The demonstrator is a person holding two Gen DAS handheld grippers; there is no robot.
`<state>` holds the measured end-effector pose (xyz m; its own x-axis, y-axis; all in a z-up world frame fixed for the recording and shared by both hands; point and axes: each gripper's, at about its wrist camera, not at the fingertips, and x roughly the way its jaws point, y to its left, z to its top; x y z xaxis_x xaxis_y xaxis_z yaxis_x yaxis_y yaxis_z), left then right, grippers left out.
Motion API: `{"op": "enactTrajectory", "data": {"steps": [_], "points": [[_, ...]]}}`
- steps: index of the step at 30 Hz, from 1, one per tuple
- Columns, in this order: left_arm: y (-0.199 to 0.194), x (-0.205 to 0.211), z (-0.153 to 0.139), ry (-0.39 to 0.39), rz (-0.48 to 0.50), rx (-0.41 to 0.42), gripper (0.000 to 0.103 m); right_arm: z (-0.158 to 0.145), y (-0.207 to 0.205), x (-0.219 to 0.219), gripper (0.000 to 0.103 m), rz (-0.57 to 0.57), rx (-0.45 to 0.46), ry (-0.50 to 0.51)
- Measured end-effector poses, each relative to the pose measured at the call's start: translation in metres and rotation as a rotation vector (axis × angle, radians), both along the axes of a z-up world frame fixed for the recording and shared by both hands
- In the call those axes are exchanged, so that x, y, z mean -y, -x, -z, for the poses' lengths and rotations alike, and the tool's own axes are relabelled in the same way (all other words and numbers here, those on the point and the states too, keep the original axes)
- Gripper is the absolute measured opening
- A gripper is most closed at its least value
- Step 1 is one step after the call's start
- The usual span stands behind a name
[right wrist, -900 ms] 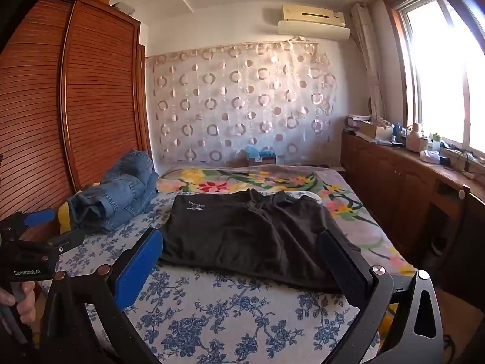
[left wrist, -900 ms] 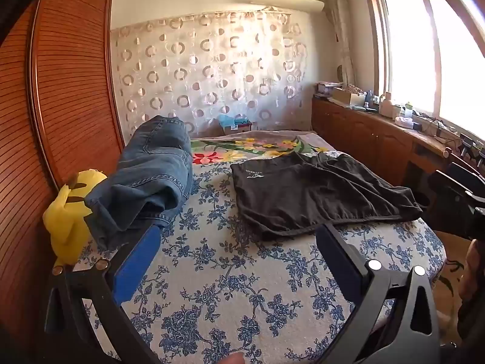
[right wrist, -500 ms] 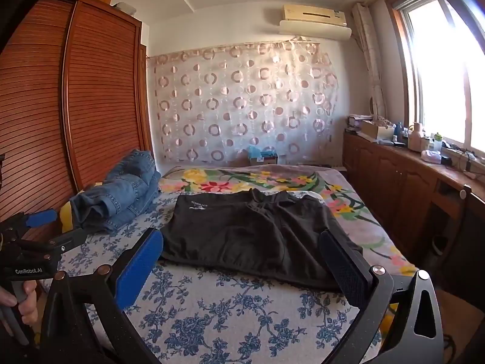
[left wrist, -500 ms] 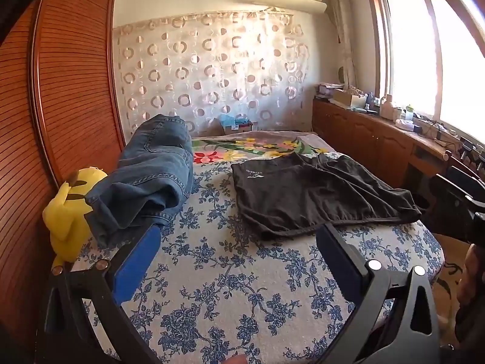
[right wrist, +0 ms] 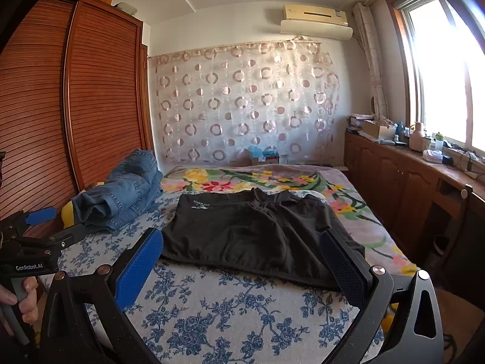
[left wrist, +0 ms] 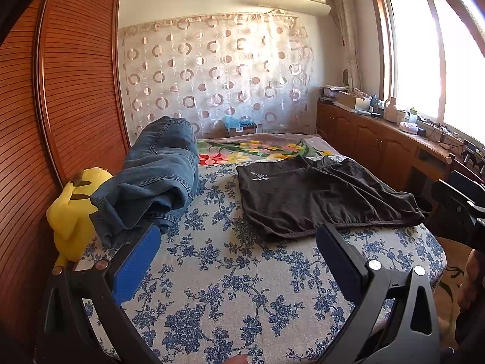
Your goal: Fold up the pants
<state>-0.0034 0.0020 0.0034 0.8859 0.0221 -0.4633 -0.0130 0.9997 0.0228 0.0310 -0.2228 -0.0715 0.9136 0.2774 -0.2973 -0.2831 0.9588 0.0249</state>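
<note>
Black pants point(left wrist: 318, 194) point(right wrist: 257, 230) with a small white logo lie spread flat on the bed point(left wrist: 230, 285) point(right wrist: 230, 312), which has a blue-flowered cover. My left gripper point(left wrist: 236, 242) hovers over the near part of the bed, jaws wide open and empty, short of the pants' near hem. My right gripper point(right wrist: 239, 245) is open too, nothing between its fingers, with the pants just beyond its tips. The left gripper also shows at the left edge of the right wrist view point(right wrist: 45, 224), held by a hand point(right wrist: 21, 303).
Crumpled blue jeans point(left wrist: 151, 176) point(right wrist: 121, 194) lie at the bed's left side over a yellow plush toy point(left wrist: 72, 212). A wooden slatted wardrobe point(left wrist: 69, 91) runs along the left. Low wooden cabinets point(right wrist: 409, 188) with clutter line the right wall under the window.
Both views have tilted up slightly and the pants sit a little lower in the frames. Both grippers stay open and empty.
</note>
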Motion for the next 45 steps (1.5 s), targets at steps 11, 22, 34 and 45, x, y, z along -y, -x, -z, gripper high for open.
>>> {"op": "enactTrajectory", "data": {"steps": [11,22,34,45], "points": [[0.000,0.000,-0.001,0.000,-0.001,0.003,0.103,0.002,0.000,-0.003,0.103,-0.001,-0.003,-0.001],[0.004,0.000,-0.008,0.002,0.003,0.017,0.103,0.001,0.002,-0.003,0.103,-0.004,0.002,-0.001],[0.005,0.001,-0.009,0.003,0.005,0.017,0.103,0.001,0.001,-0.003,0.103,-0.004,0.003,-0.001],[0.006,0.003,-0.015,0.001,0.007,0.025,0.103,0.000,0.001,-0.003,0.103,-0.005,0.003,0.000]]}}
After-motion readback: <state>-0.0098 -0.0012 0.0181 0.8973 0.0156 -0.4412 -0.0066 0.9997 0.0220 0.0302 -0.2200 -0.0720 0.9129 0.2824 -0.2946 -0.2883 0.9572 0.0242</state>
